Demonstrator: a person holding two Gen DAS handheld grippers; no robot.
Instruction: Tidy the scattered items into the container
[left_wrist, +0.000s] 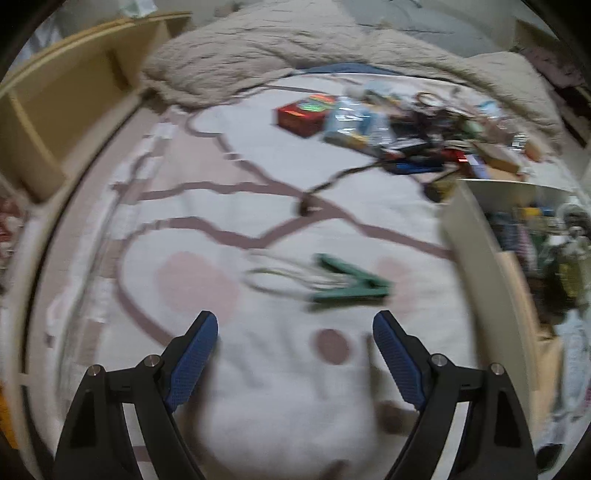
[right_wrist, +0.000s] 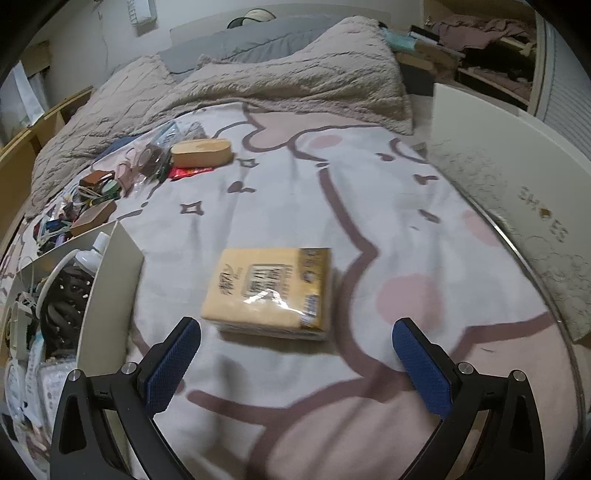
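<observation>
In the left wrist view my left gripper (left_wrist: 295, 325) is open above the patterned bed sheet, with nothing between its blue pads. Just beyond it lies a green clip with a wire loop (left_wrist: 347, 282), blurred. The white box (left_wrist: 476, 229), holding several items, stands at the right. A red box (left_wrist: 303, 112) and a heap of small items (left_wrist: 424, 136) lie farther back. In the right wrist view my right gripper (right_wrist: 295, 330) is open, and a yellow tissue pack (right_wrist: 271, 291) lies flat just ahead of its fingertips. The white box (right_wrist: 107, 280) is at the left here.
A beige fluffy blanket (right_wrist: 280, 77) is bunched at the head of the bed. A white lid printed with letters (right_wrist: 502, 192) leans at the right. Wooden shelving (left_wrist: 55, 122) runs along the left side. More scattered items (right_wrist: 140, 166) lie past the box.
</observation>
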